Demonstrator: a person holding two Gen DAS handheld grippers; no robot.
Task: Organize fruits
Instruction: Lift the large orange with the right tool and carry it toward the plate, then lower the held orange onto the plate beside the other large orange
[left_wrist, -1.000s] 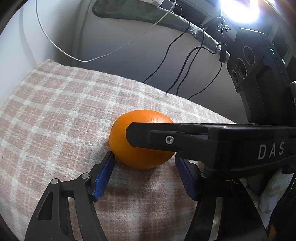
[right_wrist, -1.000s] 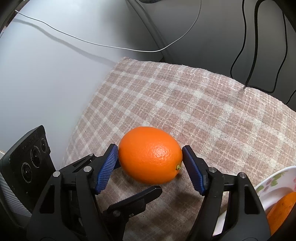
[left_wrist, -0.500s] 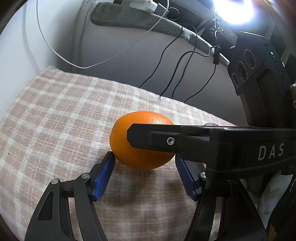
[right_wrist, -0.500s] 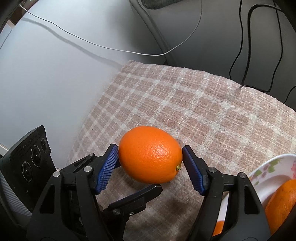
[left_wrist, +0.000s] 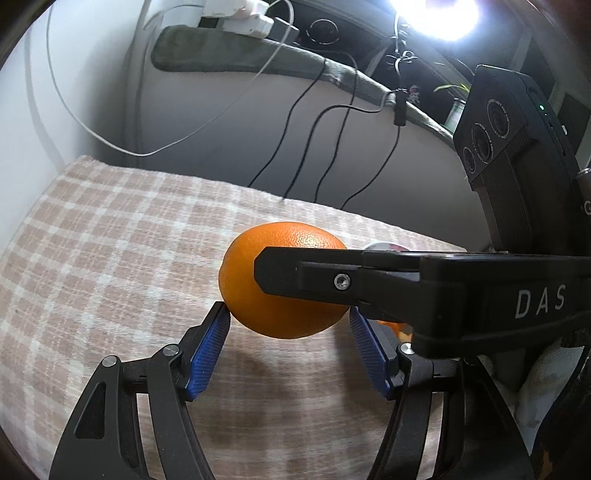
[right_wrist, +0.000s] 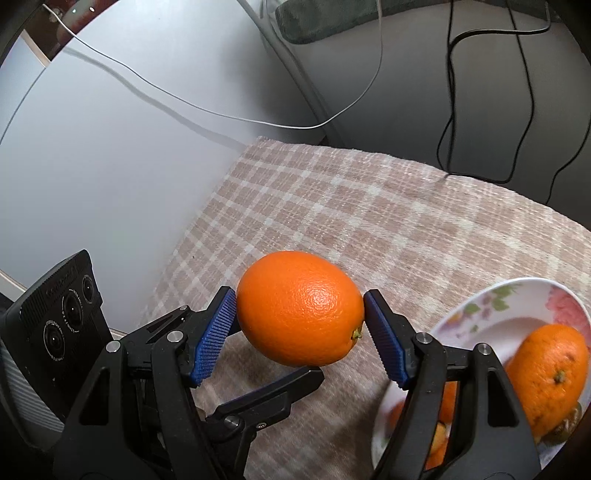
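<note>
Two pairs of tongs meet on one round, glossy orange, and you have it lifted clear of the beige-and-white checked cloth that covers the worktop, its shadow lying on the weave below. Your right tongs clamp the fruit at roughly half their spread, both ribbed blue pads pressed against its sides, the small stem end turned toward the right-hand pad. Your left tongs also stand about half open around the same orange, coming in from the other side; their left blue pad touches the skin, while the right tongs' black finger crosses in front of the fruit. To the right of the held orange sits a white floral-patterned plate on the cloth, with another orange fruit resting in it. Black cables hang down the grey wall beyond.
</note>
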